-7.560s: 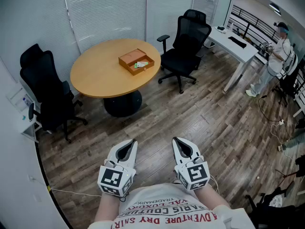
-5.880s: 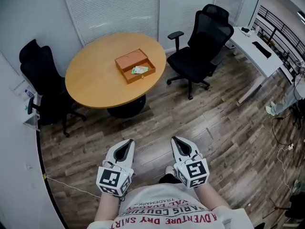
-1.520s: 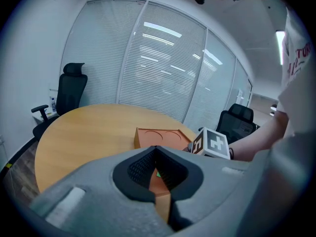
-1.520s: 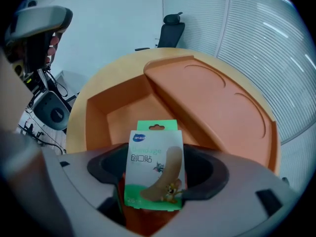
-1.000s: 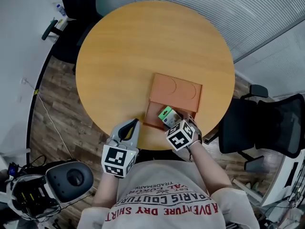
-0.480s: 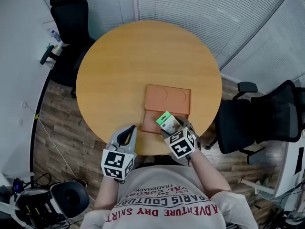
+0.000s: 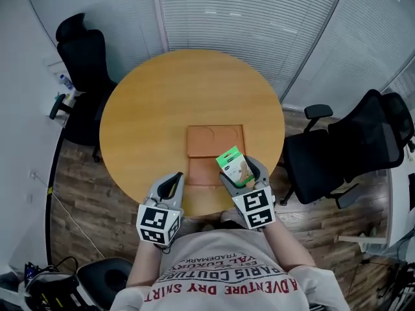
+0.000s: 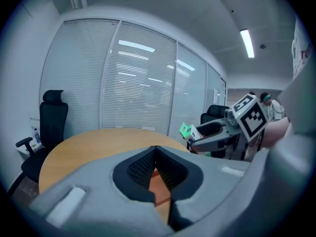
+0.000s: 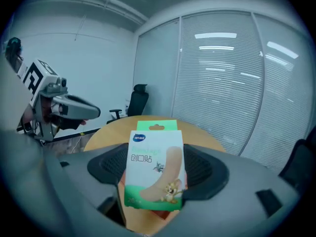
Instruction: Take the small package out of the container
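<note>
Your right gripper [image 7: 241,171] has its fingers clamped on the two narrow sides of the small package [image 9: 155,167], and they stand wide because the box fills the gap. The package is lifted clear of the container [image 7: 214,140], which sits on the surface [image 7: 149,102] below and just ahead of those fingers. The lift-out looks done; what's left, I'd judge, is setting it down outside. The box stands on end between the fingers, long axis upright, green tab end on top, printed face turned back toward you. Your left gripper [image 7: 170,185] has its fingers closed together on nothing, well apart from the package
</note>
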Demonstrator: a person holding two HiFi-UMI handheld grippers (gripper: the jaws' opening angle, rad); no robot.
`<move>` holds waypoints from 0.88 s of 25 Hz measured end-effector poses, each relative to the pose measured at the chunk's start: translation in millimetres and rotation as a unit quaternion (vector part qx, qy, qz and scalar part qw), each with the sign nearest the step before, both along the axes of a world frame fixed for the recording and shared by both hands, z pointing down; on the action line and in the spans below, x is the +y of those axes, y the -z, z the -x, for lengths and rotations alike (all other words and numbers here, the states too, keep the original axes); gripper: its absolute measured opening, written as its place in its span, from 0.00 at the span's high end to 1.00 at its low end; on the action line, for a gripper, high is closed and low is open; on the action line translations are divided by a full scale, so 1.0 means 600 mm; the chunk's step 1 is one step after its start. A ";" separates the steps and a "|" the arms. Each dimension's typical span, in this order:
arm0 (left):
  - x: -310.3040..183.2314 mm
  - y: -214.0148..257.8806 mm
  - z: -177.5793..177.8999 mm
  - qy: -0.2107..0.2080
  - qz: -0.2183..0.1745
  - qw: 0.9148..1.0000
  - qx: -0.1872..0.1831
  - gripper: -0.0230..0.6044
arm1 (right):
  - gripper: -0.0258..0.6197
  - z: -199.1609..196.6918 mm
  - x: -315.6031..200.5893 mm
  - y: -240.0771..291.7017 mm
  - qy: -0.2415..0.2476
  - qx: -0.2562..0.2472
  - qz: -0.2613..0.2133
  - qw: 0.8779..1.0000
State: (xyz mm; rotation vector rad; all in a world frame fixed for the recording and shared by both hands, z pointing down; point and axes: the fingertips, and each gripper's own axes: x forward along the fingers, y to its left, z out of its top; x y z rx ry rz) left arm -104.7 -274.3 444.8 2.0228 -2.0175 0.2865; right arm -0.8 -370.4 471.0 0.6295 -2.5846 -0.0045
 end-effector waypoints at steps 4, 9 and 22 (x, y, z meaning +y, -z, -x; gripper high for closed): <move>-0.004 0.017 -0.010 -0.012 -0.015 1.000 -0.004 0.95 | 0.41 -0.033 0.005 0.045 -0.036 -0.064 -0.009 0.997; -0.007 0.045 -0.028 -0.030 -0.042 0.999 -0.011 0.95 | 0.41 -0.068 0.011 0.067 -0.077 -0.107 -0.023 0.991; -0.006 0.056 -0.042 -0.041 -0.056 0.998 -0.011 0.95 | 0.41 -0.082 0.008 0.088 -0.101 -0.133 -0.036 0.985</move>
